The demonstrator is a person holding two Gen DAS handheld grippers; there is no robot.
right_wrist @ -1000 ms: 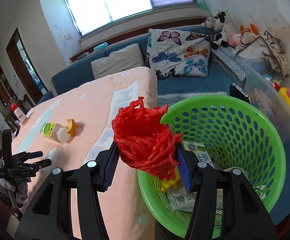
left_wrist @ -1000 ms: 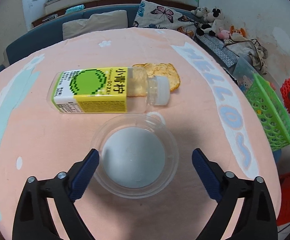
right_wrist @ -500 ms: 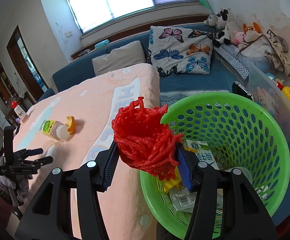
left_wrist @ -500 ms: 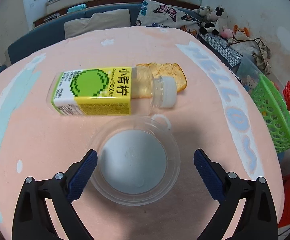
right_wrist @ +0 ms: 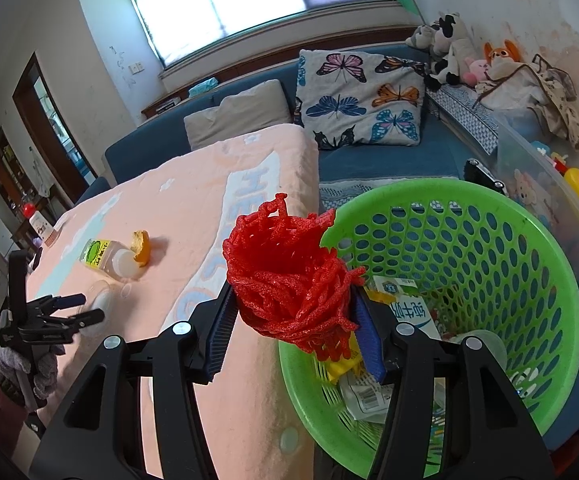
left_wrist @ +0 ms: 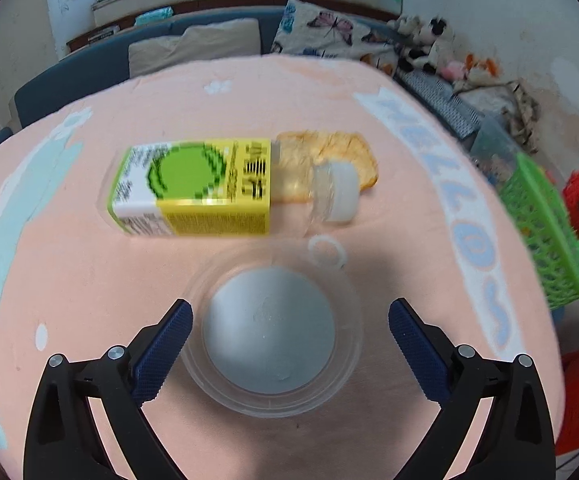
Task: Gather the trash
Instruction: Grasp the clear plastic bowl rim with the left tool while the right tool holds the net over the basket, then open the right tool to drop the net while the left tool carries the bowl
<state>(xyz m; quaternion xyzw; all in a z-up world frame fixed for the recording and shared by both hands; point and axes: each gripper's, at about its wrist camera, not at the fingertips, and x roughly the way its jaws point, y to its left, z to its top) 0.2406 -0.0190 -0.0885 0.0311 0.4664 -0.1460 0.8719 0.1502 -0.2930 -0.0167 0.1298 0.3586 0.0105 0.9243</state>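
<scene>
The right gripper (right_wrist: 295,334) is clamped on a bundle of red foam fruit netting (right_wrist: 289,276), its blue pads pressing the bundle from both sides, and it holds the netting at the near rim of a green perforated plastic basket (right_wrist: 489,240) that stands just beside the edge of the table. Inside the basket lie a milk carton (right_wrist: 405,304), a yellow wrapper (right_wrist: 341,364) and a printed label with a barcode (right_wrist: 363,396). The left gripper (left_wrist: 289,344) hangs over the table with its jaws spread wide and empty; a clear plastic lid (left_wrist: 271,332), lying flat on the peach-pink blanket (left_wrist: 69,280) that covers the table, sits between its two fingers without either pad touching it. Just beyond the lid a drink bottle (left_wrist: 197,188) with a yellow and green label lies on its side, white cap pointing towards the basket side of the table. A piece of orange peel (left_wrist: 329,152) lies against the bottle's neck on the far side. A small clear ring (left_wrist: 326,251), possibly the lid's pull tab, lies between the lid and the bottle cap, though the blur makes this hard to settle. In the right wrist view a hand in a grey knitted glove (right_wrist: 29,364) carries the left gripper.
</scene>
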